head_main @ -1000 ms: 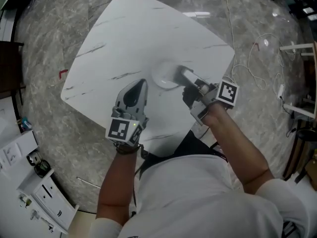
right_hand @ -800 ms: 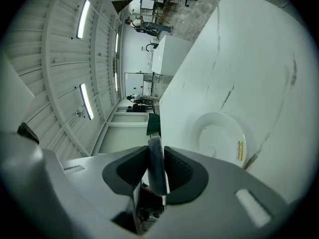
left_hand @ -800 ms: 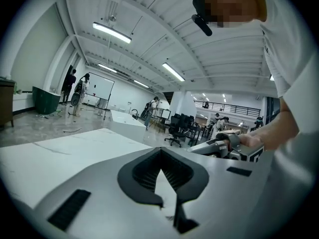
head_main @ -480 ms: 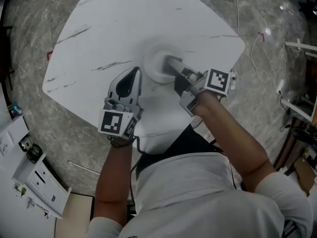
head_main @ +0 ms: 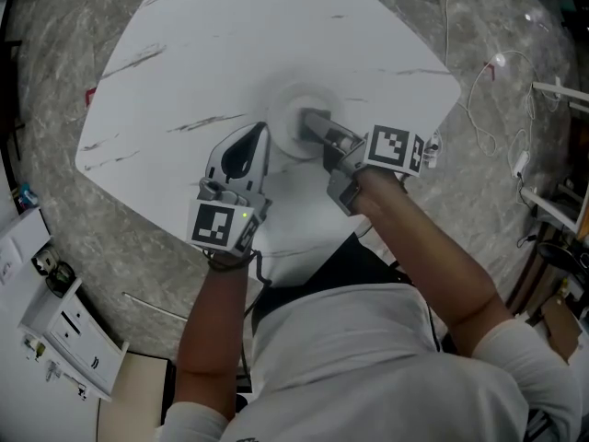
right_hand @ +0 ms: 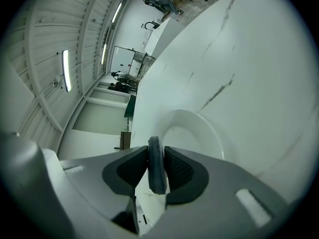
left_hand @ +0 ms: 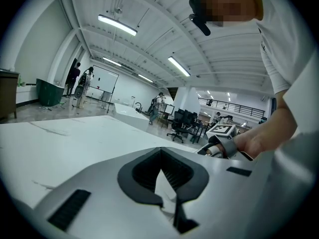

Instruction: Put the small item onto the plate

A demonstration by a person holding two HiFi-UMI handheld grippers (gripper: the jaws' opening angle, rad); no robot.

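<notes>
A white plate [head_main: 283, 122] sits near the middle of the white marble table [head_main: 230, 44]. My right gripper [head_main: 309, 120] reaches over the plate from the right and is shut on a small dark flat item [right_hand: 156, 166], which stands on edge between the pads. In the right gripper view the plate's rim [right_hand: 209, 128] curves just beyond the jaws. My left gripper [head_main: 263, 132] hovers low just left of the plate, its tips together with nothing between them. In the left gripper view those jaws [left_hand: 160, 156] meet over bare table [left_hand: 75, 138].
The table's front edge runs close to the person's body. White cables [head_main: 479, 99] lie on the stone floor to the right. A white cabinet [head_main: 64, 330] stands at the lower left. The right hand's marker cube [left_hand: 222, 131] shows in the left gripper view.
Both grippers have sunk toward the table. The right gripper tipped further down and now lies over the plate, still holding the dark item. The left gripper stays beside the plate.
</notes>
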